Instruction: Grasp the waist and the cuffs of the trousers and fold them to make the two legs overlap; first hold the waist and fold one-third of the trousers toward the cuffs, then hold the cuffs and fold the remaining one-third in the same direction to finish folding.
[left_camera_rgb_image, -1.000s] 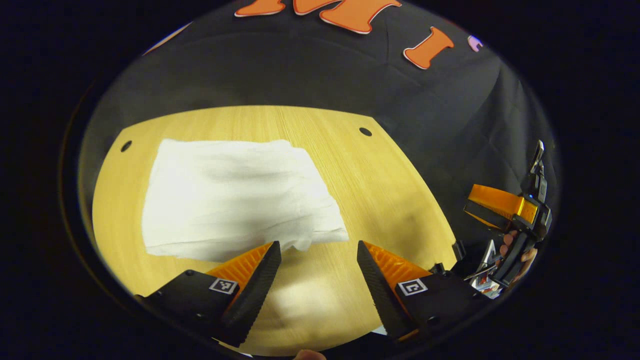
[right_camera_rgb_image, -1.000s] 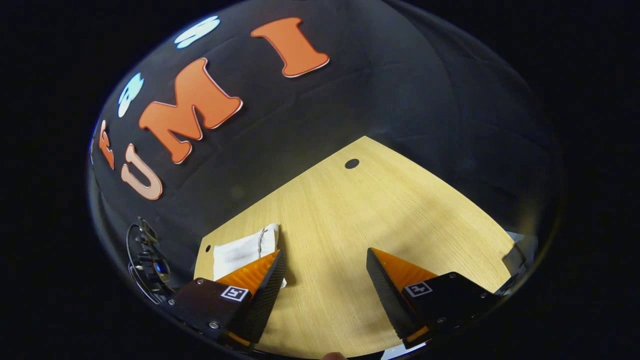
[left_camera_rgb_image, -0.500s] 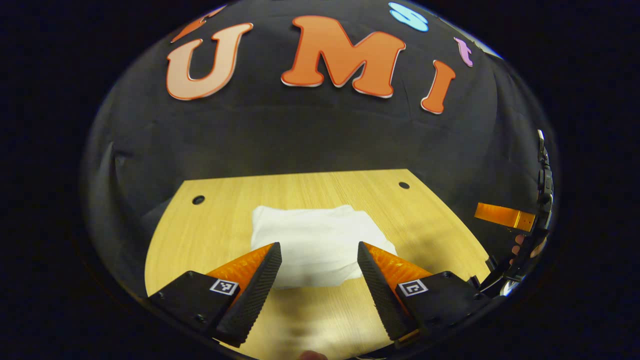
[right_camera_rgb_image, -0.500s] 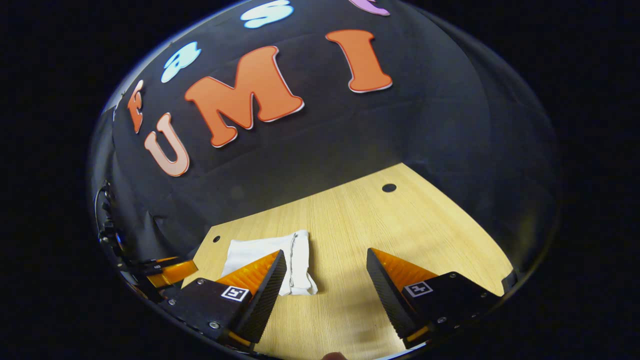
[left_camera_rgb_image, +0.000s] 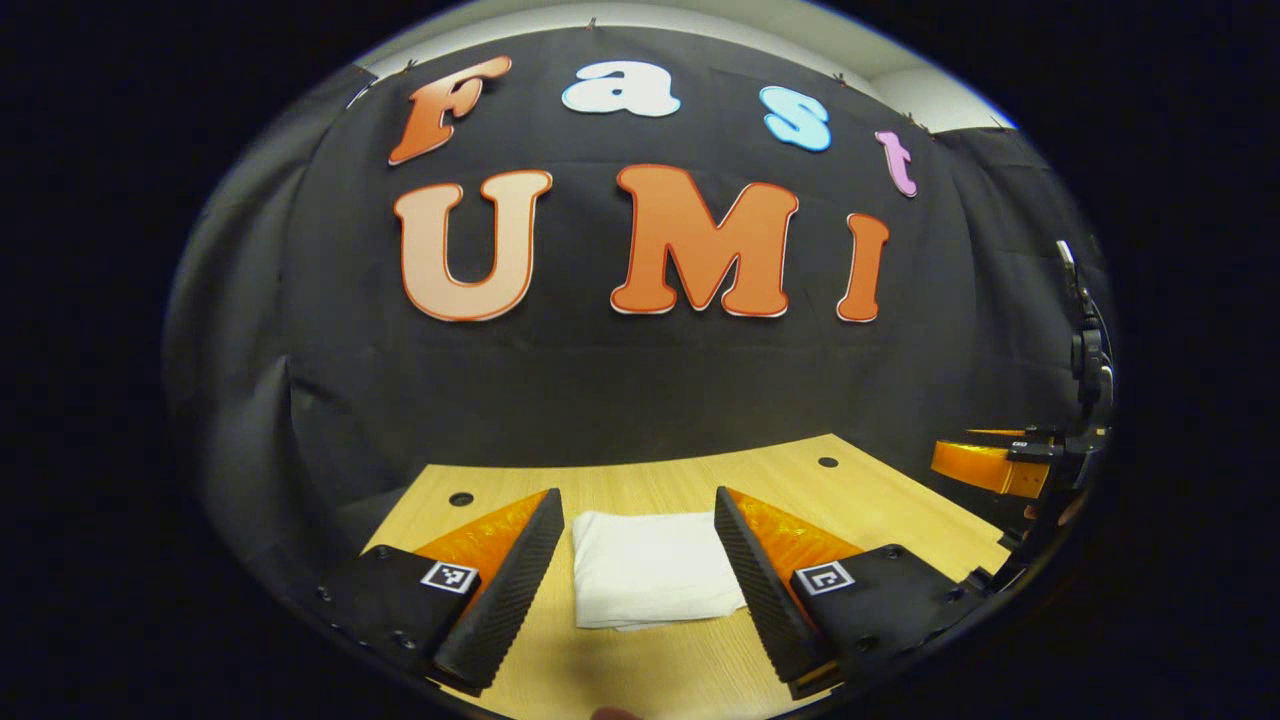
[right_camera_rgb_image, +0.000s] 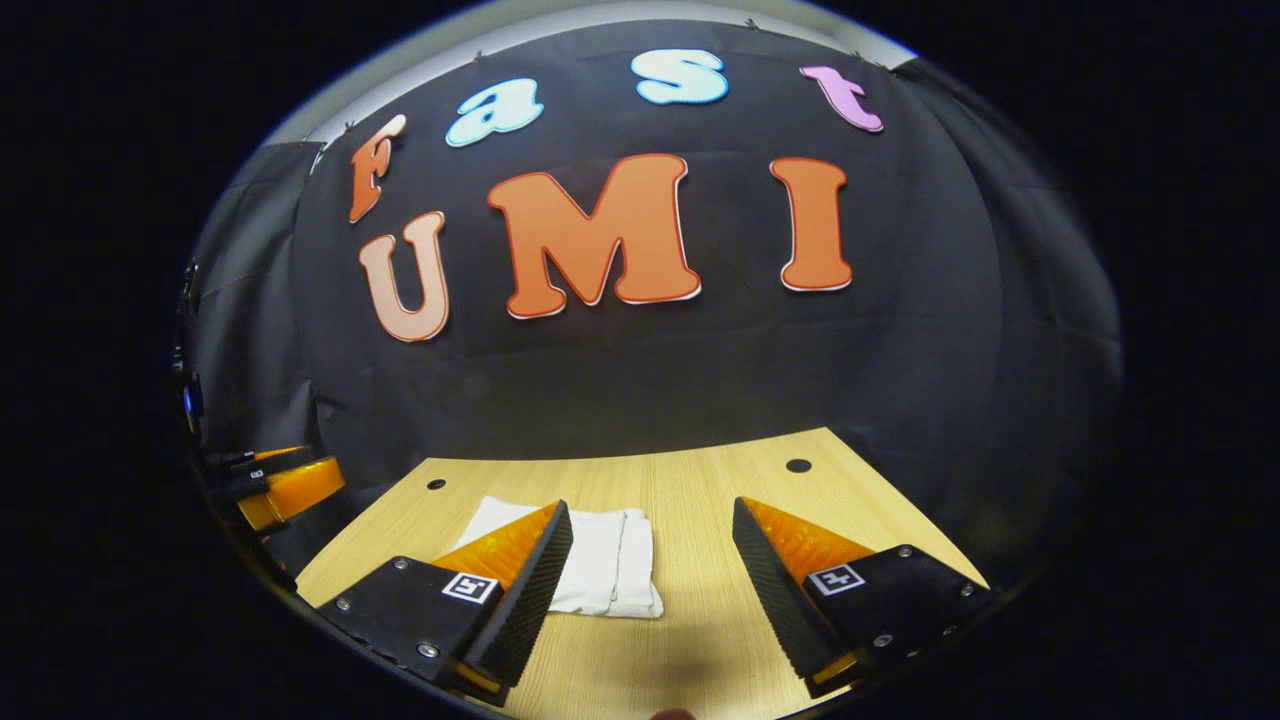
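Observation:
The white trousers (left_camera_rgb_image: 650, 568) lie folded into a small flat rectangle on the wooden table (left_camera_rgb_image: 900, 510). In the left gripper view my left gripper (left_camera_rgb_image: 640, 515) is open, held back above the table's near side, with the bundle seen between its fingers but not touched. In the right gripper view the same trousers (right_camera_rgb_image: 610, 560) sit left of centre, partly behind one finger, and my right gripper (right_camera_rgb_image: 650, 520) is open and holds nothing. The right gripper (left_camera_rgb_image: 1000, 462) also appears at the far right of the left gripper view, and the left gripper (right_camera_rgb_image: 285, 485) at the far left of the right gripper view.
The table has small round holes (left_camera_rgb_image: 461, 498) (left_camera_rgb_image: 828, 462) near its back corners. The black cloth wall (right_camera_rgb_image: 620, 380) rises right behind the table's far edge.
Both grippers have drawn back and tilted up from the table, so the folded trousers look smaller and farther off. Both have stayed open throughout.

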